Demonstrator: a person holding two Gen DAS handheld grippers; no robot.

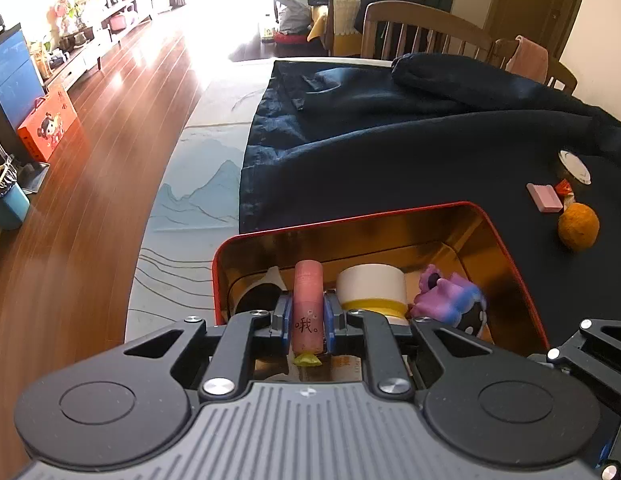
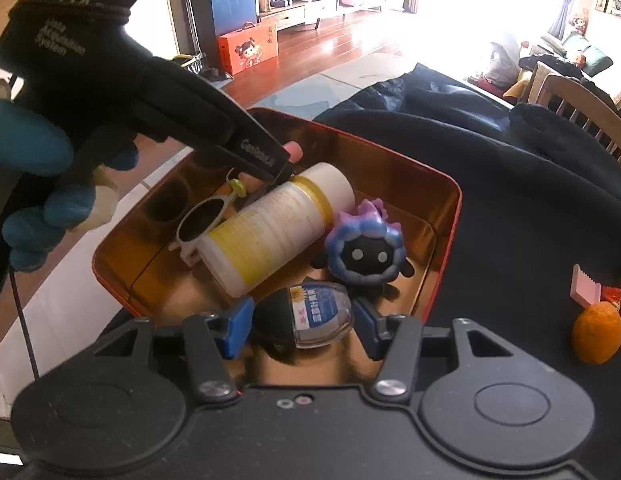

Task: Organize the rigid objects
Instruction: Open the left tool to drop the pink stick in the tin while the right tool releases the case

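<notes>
Dark cloth (image 1: 390,168) covered the table where a red tin (image 2: 456,216) with a gold lining held a white bottle (image 2: 270,232), sunglasses (image 2: 202,220) and a purple plush toy (image 2: 364,246). Over it, the left gripper (image 1: 307,314) clenched a pink tube (image 1: 307,304). The right gripper (image 2: 302,322) grasped a small jar (image 2: 310,316). An orange (image 2: 596,332) and pink eraser (image 2: 584,290) lay outside.
</notes>
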